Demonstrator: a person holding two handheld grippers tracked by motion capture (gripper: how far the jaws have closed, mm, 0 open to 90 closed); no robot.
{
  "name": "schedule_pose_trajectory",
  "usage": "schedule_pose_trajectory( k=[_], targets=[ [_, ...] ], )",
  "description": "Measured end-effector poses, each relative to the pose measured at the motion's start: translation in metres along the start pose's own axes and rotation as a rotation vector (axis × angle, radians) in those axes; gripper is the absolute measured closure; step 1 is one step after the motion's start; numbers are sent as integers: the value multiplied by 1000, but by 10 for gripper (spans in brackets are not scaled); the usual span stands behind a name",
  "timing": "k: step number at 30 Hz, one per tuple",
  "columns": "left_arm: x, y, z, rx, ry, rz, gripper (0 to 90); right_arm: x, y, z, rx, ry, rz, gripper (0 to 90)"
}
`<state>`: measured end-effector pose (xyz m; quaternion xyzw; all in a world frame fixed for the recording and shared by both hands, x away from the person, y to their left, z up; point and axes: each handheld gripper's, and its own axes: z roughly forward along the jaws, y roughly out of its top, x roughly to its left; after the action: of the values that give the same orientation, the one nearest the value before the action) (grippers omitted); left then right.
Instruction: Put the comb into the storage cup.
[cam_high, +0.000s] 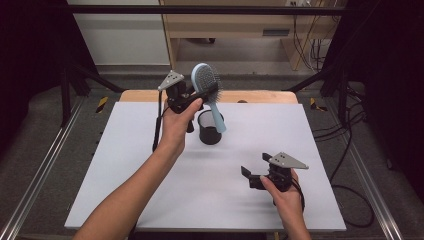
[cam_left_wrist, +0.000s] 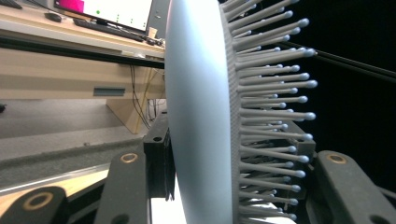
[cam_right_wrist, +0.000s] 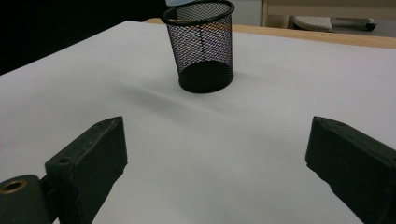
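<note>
Nearest the person, the right gripper (cam_high: 254, 173) sits low over the white table (cam_high: 150, 190), jaws spread wide with nothing between them, and its own view shows bare white surface running between the two black jaws toward the cup. Further out, the left hand (cam_high: 176, 125) is up in the air with the left gripper (cam_high: 209, 93), and that one is clamped on the head of a pale blue hairbrush (cam_high: 207, 90) (one jaw on the smooth back, the other in among the bristles, as the left gripper view shows). The brush's long axis runs steeply, nearly upright with a slight lean: the oval head is on top, toward the far side, and the handle points down toward the black mesh cup (cam_high: 210, 129). The handle's tip reaches the cup's rim in the high view; whether it is inside I cannot tell. The brush back is smooth matte plastic, the bristles (cam_left_wrist: 271, 93) are grey pins with small ball tips, standing in rows. The cup is a round wire-mesh cylinder with a solid dark base (cam_right_wrist: 206, 77), standing upright past the middle of the table, well apart from the right gripper
</note>
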<state>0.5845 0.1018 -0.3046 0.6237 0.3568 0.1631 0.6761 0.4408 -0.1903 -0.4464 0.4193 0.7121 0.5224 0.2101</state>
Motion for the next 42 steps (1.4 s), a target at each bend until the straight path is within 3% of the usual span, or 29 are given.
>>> schedule_pose_trajectory(
  k=[5,10,12,19,26,30,37,42],
  targets=[
    [6,0,6,-16,28,3,497,-3,1,-3,-13,-3,5,57],
    [8,-1,9,-11,56,71,496,-5,1,-5,-19,-13,10,57],
    [10,-1,10,-10,64,80,496,-5,1,-5,-23,-14,8,57],
    [17,-1,10,-31,72,38,497,-5,1,-6,-34,-19,-15,54],
    [22,-2,11,-27,92,48,497,-4,1,-6,-34,-19,-14,54],
    [25,-5,14,-15,105,76,497,-5,1,-6,-35,-18,-16,54],
    [27,-15,18,7,121,110,497,-6,1,-5,-33,-17,-15,55],
    [29,-23,23,22,124,113,497,-6,1,-6,-31,-17,-17,56]
  ],
)
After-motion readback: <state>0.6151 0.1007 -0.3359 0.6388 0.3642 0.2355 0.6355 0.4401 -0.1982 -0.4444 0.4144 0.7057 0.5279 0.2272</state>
